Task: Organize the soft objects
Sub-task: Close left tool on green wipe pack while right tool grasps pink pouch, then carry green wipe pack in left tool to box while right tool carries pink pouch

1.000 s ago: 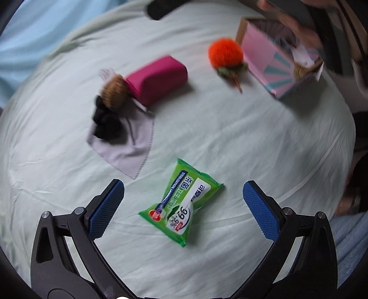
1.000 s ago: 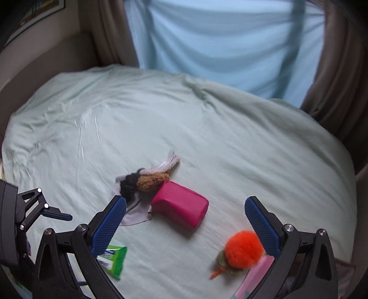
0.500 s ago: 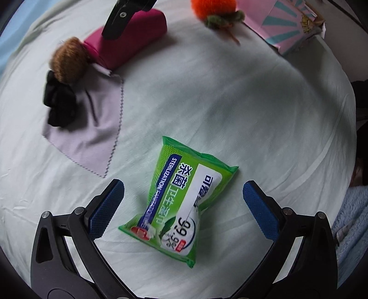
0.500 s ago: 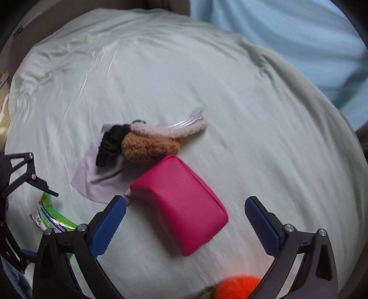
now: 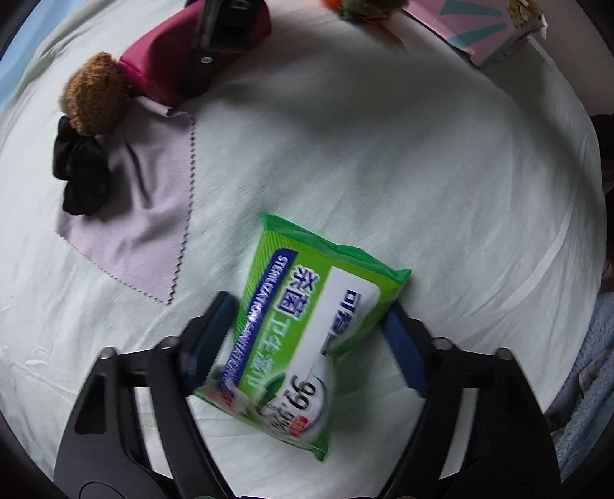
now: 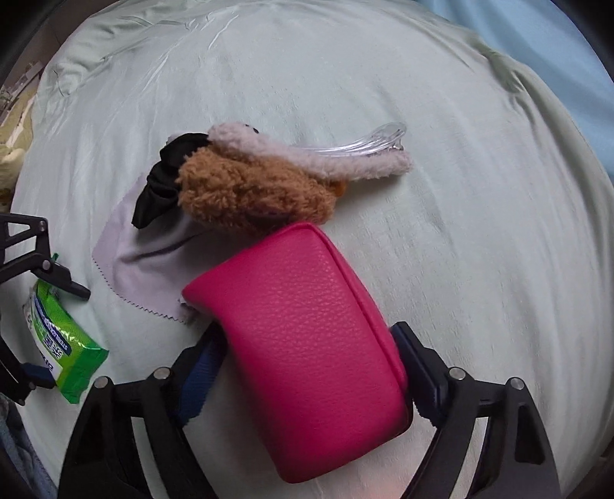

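Observation:
My left gripper (image 5: 307, 345) is shut on a green wet-wipes pack (image 5: 307, 326) lying on the pale green bedsheet (image 5: 383, 153); the blue pads press its two long sides. My right gripper (image 6: 307, 380) is shut on a pink leather pouch (image 6: 307, 345). The pouch also shows in the left wrist view (image 5: 161, 65), and the wipes pack in the right wrist view (image 6: 61, 341). A brown plush toy (image 6: 249, 192) touches the pouch's far end.
A black scrunchie (image 5: 80, 176) and a lilac cloth (image 5: 142, 222) lie beside the plush. A fluffy hair clip (image 6: 326, 153) lies behind it. An orange pompom toy (image 5: 364, 7) and a pink box (image 5: 479, 30) sit at the far right.
Both grippers moved down and forward onto their objects. The left jaws closed on the wipes pack. The right jaws closed on the pink pouch.

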{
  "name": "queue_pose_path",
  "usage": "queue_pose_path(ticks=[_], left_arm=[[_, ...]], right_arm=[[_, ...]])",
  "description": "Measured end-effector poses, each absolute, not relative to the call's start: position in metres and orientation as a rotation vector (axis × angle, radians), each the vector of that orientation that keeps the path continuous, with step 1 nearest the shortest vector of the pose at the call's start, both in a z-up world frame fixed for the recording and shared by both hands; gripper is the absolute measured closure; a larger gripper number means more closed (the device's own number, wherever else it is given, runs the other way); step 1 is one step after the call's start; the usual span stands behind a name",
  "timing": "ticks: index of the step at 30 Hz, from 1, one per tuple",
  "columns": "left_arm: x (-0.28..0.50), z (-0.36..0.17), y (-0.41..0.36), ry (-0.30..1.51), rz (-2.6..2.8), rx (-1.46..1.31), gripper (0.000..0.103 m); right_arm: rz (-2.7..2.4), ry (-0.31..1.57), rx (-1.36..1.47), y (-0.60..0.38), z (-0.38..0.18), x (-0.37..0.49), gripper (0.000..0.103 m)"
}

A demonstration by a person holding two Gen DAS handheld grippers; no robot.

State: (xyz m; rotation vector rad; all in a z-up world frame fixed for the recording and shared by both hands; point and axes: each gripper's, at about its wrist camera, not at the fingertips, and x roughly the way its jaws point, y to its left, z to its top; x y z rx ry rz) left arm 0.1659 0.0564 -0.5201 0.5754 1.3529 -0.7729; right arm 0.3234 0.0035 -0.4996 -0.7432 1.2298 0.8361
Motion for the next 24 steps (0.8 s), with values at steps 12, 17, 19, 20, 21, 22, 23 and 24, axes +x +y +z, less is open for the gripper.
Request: queue_pose_path(ticks=[12, 17, 19, 20, 21, 22, 23, 24], left_arm=[[0.167, -0.497, 0.062, 1.340, -0.791, 0.533, 0.061], [0.169, -0.482, 0.068, 1.316, -0.788, 0.515, 0.064], [0.168, -0.476, 0.070, 1.303, -0.786, 0.514, 0.065], [0.167, -0.473, 0.073, 1.298, -0.785, 0.511, 0.065], [0.166, -0.470, 0.075, 1.295, -0.783, 0.508, 0.066], [0.165, -0.468, 0.077, 1.291, -0.781, 0.506, 0.066], [0.164, -0.464, 0.079, 1.286, -0.778, 0.503, 0.066], [0.164, -0.462, 0.078, 1.282, -0.776, 0.503, 0.066]], right_arm=[[0.785, 1.233, -0.673, -0.013, -0.480, 0.321, 0.049], [0.757, 1.233, -0.666, -0.016, -0.472, 0.317, 0.054], [0.749, 1.231, -0.660, -0.019, -0.466, 0.315, 0.055], [0.744, 1.228, -0.656, -0.019, -0.463, 0.310, 0.055], [0.739, 1.224, -0.650, -0.021, -0.459, 0.308, 0.055], [0.732, 1.222, -0.642, -0.023, -0.456, 0.305, 0.056], [0.727, 1.220, -0.638, -0.017, -0.454, 0.301, 0.056], [0.720, 1.217, -0.631, -0.019, -0.450, 0.299, 0.056]])
